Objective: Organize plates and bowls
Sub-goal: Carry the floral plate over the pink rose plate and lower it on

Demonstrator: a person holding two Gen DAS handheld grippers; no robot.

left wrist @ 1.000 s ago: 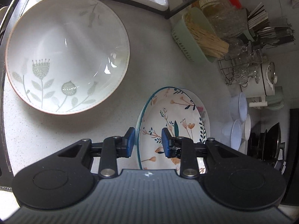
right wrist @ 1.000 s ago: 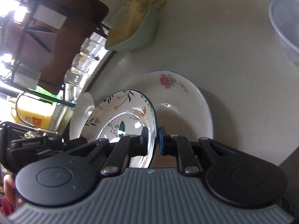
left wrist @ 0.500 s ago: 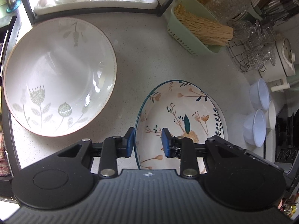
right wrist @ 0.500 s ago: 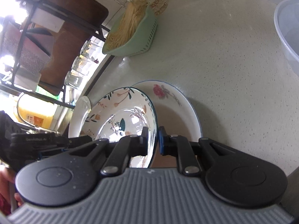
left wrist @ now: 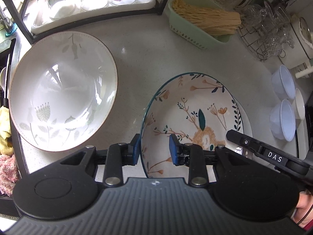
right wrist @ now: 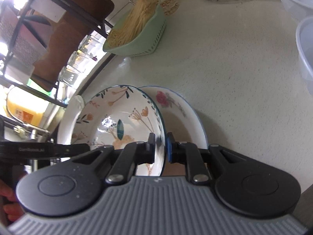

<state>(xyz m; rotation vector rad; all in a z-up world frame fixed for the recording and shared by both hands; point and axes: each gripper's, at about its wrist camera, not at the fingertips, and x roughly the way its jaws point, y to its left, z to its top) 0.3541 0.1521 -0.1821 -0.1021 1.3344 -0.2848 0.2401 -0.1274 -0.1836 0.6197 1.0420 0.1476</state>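
A floral bowl (left wrist: 193, 117) with a teal rim hangs tilted just above a white plate (left wrist: 248, 121). My left gripper (left wrist: 154, 150) is shut on the bowl's left wall, one blue pad outside the rim and one inside. On the opposite side my right gripper (right wrist: 160, 146) is shut on the bowl's rim (right wrist: 162, 129). One finger (left wrist: 244, 142) of the right gripper shows in the left wrist view. The plate (right wrist: 176, 105) has a pink rose and a blue edge. A large white bowl (left wrist: 62, 92) with grey flowers sits on the counter to the left.
A green basket of straw sticks (left wrist: 197, 25) stands at the back. A tray of glasses (left wrist: 92, 5) sits under a black rack. A wire stand with glassware (left wrist: 264, 33) and clear plastic bowls (left wrist: 283, 117) stand at the right. Cloths (left wrist: 5, 156) lie at the left edge.
The left view has rolled and shifted, so the floral bowl now looks wider and flatter over the plate. The right gripper's finger has come into the left view. Both grips are unchanged.
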